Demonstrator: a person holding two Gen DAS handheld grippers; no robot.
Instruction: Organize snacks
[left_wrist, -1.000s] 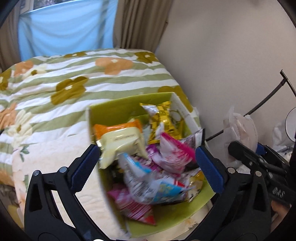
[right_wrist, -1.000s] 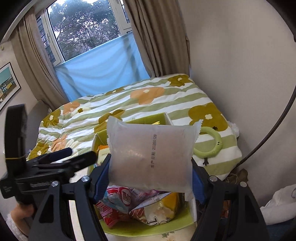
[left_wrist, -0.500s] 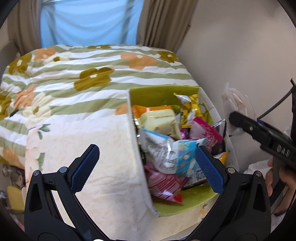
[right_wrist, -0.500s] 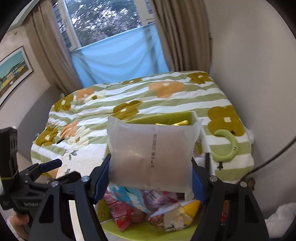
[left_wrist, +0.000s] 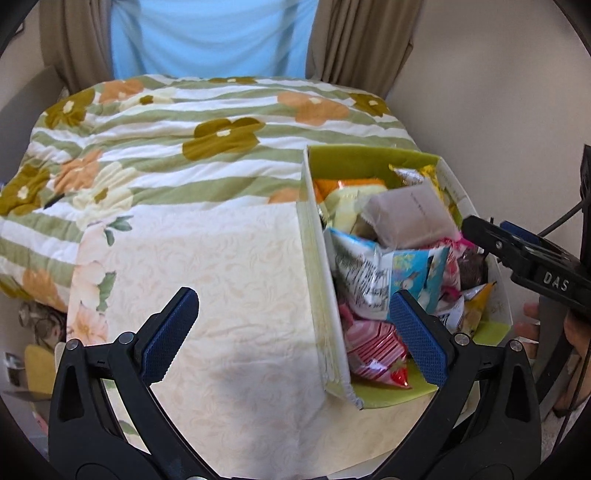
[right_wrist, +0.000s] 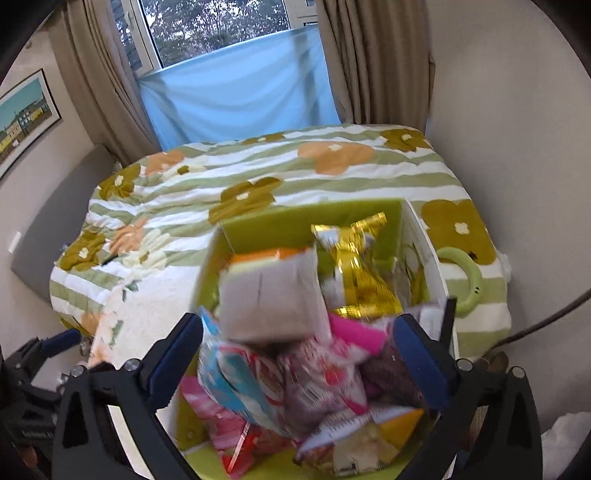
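A green box (left_wrist: 321, 258) with white outer walls sits on the bed, full of snack packets. A translucent whitish packet (left_wrist: 410, 216) lies on top of the pile; in the right wrist view it (right_wrist: 273, 295) is blurred, just beyond the fingers. My right gripper (right_wrist: 297, 354) is open and empty above the box (right_wrist: 207, 280); its finger (left_wrist: 491, 240) shows in the left wrist view. My left gripper (left_wrist: 291, 325) is open and empty, astride the box's left wall, over the cream cloth (left_wrist: 221, 295).
The floral striped quilt (left_wrist: 184, 147) covers the bed. A green ring (right_wrist: 467, 280) lies on the quilt right of the box. The beige wall (right_wrist: 517, 147) is close on the right. Blue fabric (right_wrist: 240, 99) and curtains hang behind the bed.
My right gripper has opened and the whitish packet has dropped from it onto the pile in the box. My left gripper has shifted left, off the box toward the cream cloth.
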